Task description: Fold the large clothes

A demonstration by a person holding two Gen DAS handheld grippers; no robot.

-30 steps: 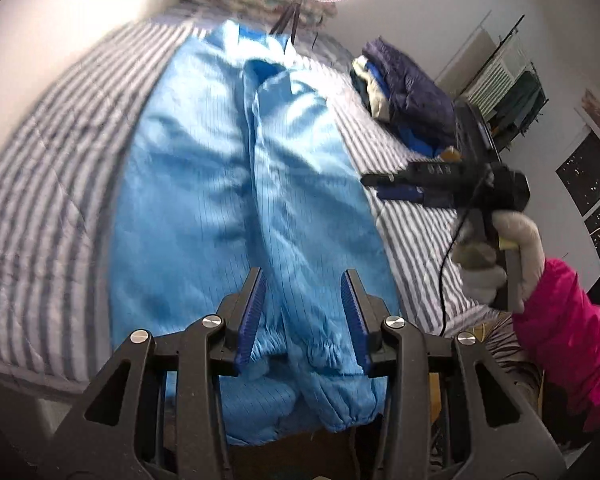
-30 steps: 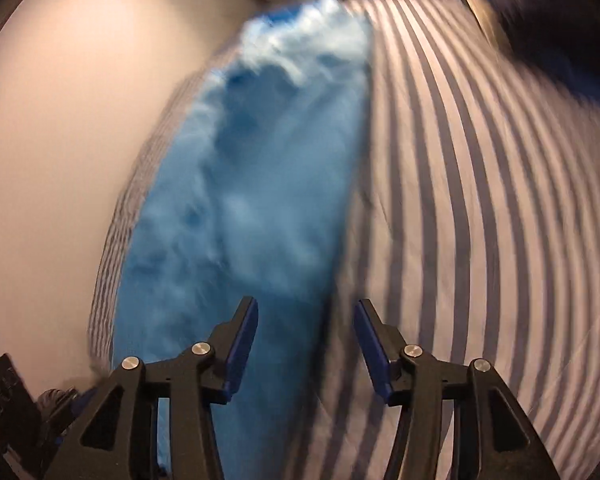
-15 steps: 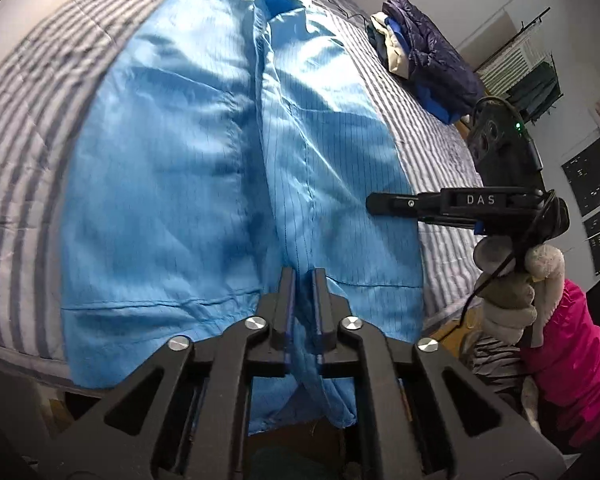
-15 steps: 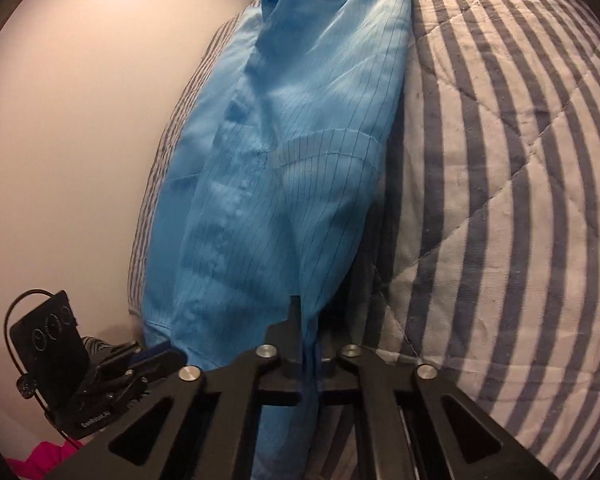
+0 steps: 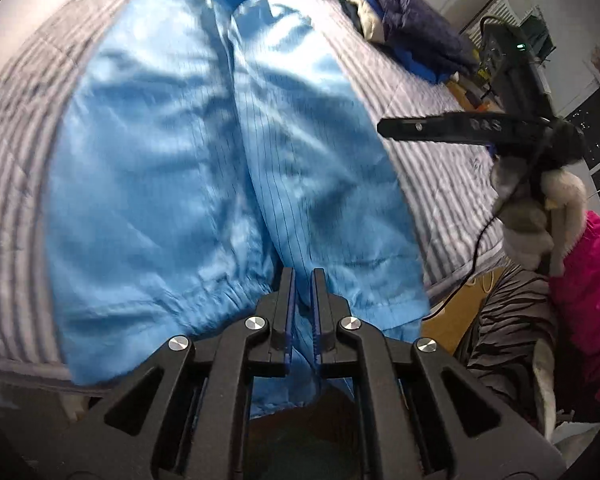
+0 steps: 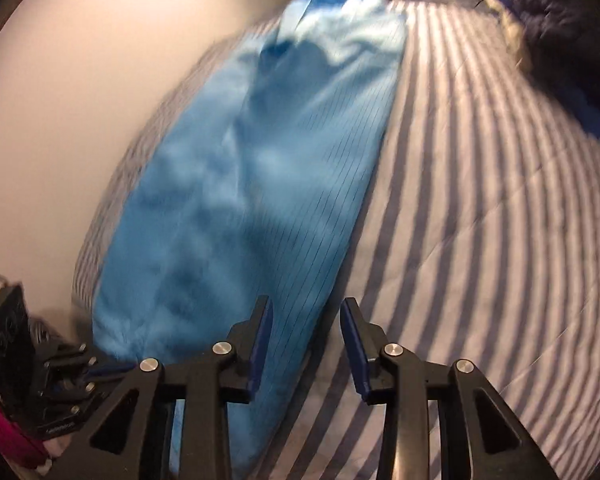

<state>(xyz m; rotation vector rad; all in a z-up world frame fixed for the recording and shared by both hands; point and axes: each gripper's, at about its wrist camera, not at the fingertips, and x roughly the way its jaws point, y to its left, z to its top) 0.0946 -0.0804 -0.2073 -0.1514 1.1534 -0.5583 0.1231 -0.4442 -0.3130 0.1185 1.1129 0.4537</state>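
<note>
A large light-blue pinstriped garment (image 5: 204,152) lies lengthwise on a striped bed (image 5: 16,128); it also shows in the right wrist view (image 6: 260,184). My left gripper (image 5: 302,280) is shut on the garment's near hem, at the bed's front edge. My right gripper (image 6: 305,320) is open and empty, over the garment's right edge where it meets the bed cover (image 6: 480,220). In the left wrist view the right gripper (image 5: 384,125) hangs above the bed, right of the garment.
A pile of dark and white clothes (image 5: 408,28) lies at the bed's far right. A pale wall (image 6: 80,100) runs along the bed's left side. A pink-sleeved arm (image 5: 584,280) and a striped cloth (image 5: 504,320) are at the near right.
My right gripper has opened, let go of the garment's right edge and lifted off. My left gripper stays shut on the hem, which has wrinkled. Both views blur with motion.
</note>
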